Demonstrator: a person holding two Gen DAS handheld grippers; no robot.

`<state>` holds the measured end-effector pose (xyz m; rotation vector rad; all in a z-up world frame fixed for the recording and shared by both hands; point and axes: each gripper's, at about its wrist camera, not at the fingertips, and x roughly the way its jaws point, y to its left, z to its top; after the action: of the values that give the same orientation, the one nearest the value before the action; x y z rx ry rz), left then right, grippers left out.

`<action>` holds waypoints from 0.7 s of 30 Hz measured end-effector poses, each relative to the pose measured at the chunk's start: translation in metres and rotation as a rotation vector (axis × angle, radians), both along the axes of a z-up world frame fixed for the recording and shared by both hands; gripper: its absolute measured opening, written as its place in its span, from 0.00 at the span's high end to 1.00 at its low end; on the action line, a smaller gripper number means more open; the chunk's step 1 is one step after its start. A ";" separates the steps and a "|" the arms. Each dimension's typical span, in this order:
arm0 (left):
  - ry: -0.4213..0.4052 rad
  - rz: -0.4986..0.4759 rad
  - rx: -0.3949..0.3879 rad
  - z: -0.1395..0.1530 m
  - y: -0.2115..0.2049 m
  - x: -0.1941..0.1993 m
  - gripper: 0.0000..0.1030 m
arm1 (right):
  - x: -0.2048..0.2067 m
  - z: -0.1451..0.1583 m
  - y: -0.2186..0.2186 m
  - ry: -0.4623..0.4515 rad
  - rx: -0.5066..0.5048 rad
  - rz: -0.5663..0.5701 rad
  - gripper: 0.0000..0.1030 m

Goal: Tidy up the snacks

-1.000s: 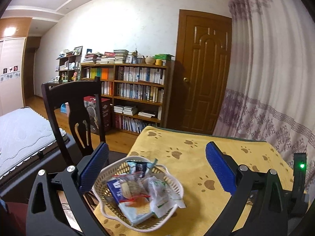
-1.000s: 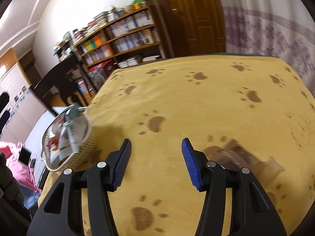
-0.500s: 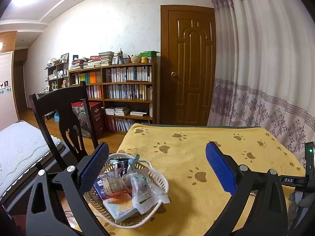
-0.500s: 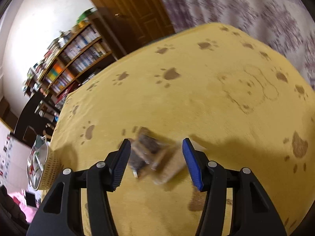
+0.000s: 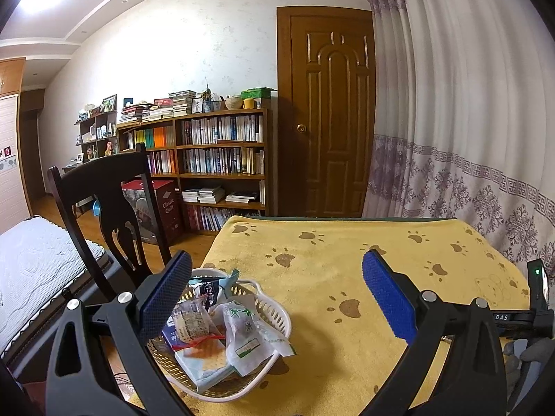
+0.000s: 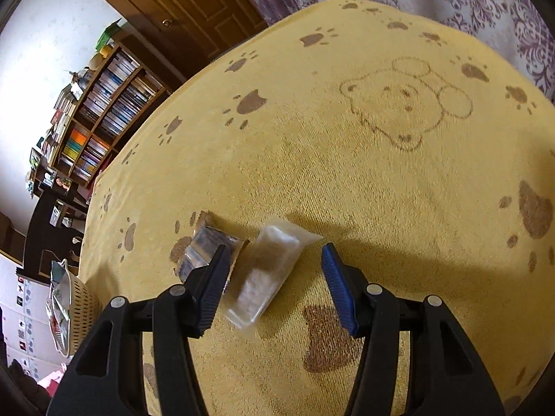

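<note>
Now both grippers' jaws gape; a pale clear-wrapped snack [image 6: 265, 274] lies blurred.

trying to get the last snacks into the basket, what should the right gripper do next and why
Probably lower the right gripper and shut it on the clear snack packet. Its jaws are open and the packet lies flat on the yellow cloth between them, not yet held. A darker packet sits just beside the left finger, so closing squarely should avoid catching both. The basket already holds other snacks.
</note>
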<state>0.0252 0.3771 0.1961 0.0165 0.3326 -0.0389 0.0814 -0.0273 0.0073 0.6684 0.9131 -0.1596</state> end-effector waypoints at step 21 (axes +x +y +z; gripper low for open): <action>0.005 -0.015 0.011 -0.003 -0.005 0.000 0.03 | 0.034 0.004 0.016 0.009 -0.204 0.059 0.45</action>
<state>0.0249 0.3719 0.1928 0.0298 0.3374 -0.0524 0.1150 -0.0111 0.0112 0.4512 0.9098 -0.2000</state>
